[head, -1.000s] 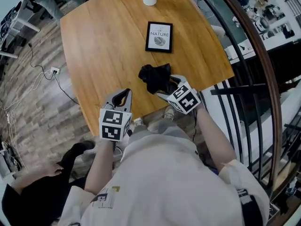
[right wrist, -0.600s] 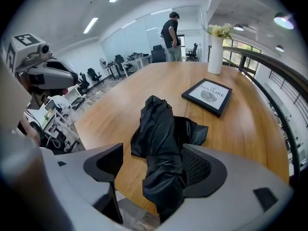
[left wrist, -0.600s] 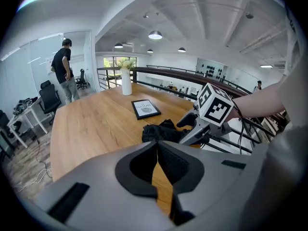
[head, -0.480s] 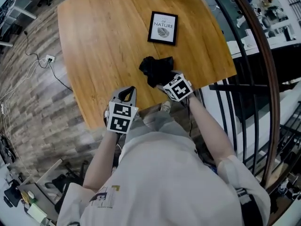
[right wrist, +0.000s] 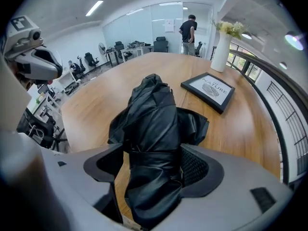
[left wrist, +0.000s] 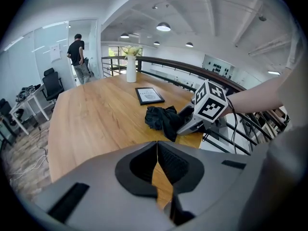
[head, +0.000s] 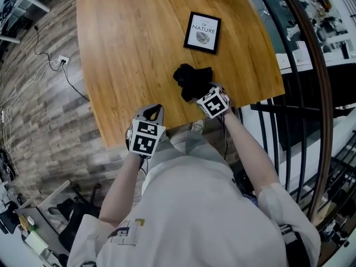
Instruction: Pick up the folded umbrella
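A wooden table (head: 128, 49) stands beside a curved railing (head: 329, 115) in an open office. The right gripper (right wrist: 154, 165) is clamped around the black folded umbrella (right wrist: 151, 124), whose bunched fabric sticks out ahead of its jaws over the table's near edge, with a framed print (right wrist: 208, 92) farther ahead. The left gripper (left wrist: 156, 165), off to its left, has its jaws pressed together on nothing.

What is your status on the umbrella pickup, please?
Left tool shut, empty. Right tool shut on folded umbrella, near edge of table. Picture frame apart, beyond it.
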Action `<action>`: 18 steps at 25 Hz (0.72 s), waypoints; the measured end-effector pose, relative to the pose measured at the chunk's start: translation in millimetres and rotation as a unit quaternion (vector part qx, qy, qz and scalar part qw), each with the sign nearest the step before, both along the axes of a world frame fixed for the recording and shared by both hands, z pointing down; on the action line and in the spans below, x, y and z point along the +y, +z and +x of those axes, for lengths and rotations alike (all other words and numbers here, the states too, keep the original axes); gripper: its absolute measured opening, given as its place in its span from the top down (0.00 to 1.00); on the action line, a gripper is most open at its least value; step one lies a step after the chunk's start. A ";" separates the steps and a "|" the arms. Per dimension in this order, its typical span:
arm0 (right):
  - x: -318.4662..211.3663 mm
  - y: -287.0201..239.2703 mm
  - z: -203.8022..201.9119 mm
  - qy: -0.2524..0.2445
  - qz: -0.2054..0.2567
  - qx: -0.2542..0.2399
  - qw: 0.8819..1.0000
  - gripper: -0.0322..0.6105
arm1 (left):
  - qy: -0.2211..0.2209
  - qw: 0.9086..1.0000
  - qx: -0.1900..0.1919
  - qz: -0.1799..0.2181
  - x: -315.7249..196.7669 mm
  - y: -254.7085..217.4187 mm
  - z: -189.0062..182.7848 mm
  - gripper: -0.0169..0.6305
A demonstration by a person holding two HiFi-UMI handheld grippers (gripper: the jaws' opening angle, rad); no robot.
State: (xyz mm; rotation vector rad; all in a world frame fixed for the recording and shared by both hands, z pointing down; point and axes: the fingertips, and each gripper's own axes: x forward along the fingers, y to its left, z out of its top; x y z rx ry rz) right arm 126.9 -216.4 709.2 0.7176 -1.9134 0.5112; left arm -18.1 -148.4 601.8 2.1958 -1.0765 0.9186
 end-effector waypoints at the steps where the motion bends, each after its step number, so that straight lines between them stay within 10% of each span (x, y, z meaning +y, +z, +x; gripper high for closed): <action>1: -0.6 0.8 2.6 0.004 0.004 0.003 1.000 0.36 | 0.000 1.000 0.000 -0.001 3.2 -0.8 0.2 0.94; 18: -9.6 -49.1 -9.3 0.086 -0.034 -0.089 0.992 0.56 | -0.036 0.998 0.008 0.049 -25.6 -45.0 -20.8 0.94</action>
